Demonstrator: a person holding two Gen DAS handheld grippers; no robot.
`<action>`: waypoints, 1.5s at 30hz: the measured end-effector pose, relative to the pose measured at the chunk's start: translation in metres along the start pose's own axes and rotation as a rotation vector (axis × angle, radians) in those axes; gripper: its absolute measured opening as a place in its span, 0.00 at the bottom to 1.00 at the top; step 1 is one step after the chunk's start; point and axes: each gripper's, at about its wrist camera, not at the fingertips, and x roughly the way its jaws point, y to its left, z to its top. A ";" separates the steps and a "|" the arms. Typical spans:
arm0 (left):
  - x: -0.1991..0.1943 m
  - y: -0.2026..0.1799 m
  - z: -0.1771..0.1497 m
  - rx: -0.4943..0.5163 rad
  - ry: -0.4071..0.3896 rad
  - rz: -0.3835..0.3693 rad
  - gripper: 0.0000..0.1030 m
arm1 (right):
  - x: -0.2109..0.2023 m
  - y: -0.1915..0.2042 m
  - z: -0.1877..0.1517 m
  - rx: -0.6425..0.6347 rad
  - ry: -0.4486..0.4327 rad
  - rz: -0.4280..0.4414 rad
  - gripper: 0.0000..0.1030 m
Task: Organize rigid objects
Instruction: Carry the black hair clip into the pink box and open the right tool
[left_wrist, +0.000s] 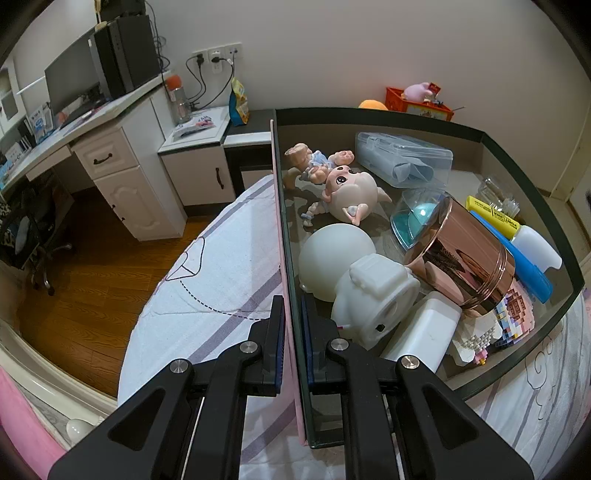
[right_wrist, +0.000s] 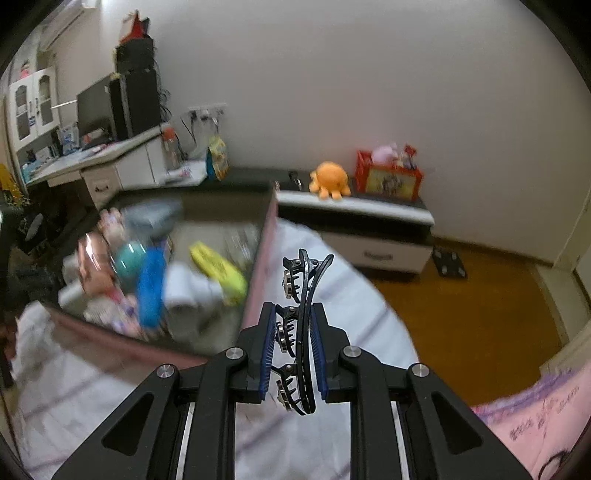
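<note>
Box (left_wrist: 369, 114) of toys sits on striped bedsheet (left_wrist: 221, 266).

place: home bedroom | evidence: bed sheet (left_wrist: 221, 266), computer desk (left_wrist: 110, 110), orange plush octopus (right_wrist: 330, 180), wood floor (left_wrist: 85, 280)

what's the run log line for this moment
left claw: shut on box wall | right claw: shut on hair clip, beside box | clip not yet in box

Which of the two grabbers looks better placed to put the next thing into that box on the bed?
The right. The right gripper is shut on a black hair clip, beside the box. The left gripper is clamped on the box wall, apparently steadying it.
</note>
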 end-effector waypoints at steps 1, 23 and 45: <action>0.000 -0.001 0.000 -0.002 0.000 0.000 0.07 | 0.001 0.008 0.008 -0.017 -0.004 0.009 0.18; 0.001 0.000 0.001 0.002 0.004 0.002 0.07 | 0.116 0.094 0.049 -0.107 0.236 0.193 0.18; 0.000 0.002 -0.002 0.005 0.008 0.017 0.09 | 0.080 0.089 0.054 -0.054 0.100 0.171 0.56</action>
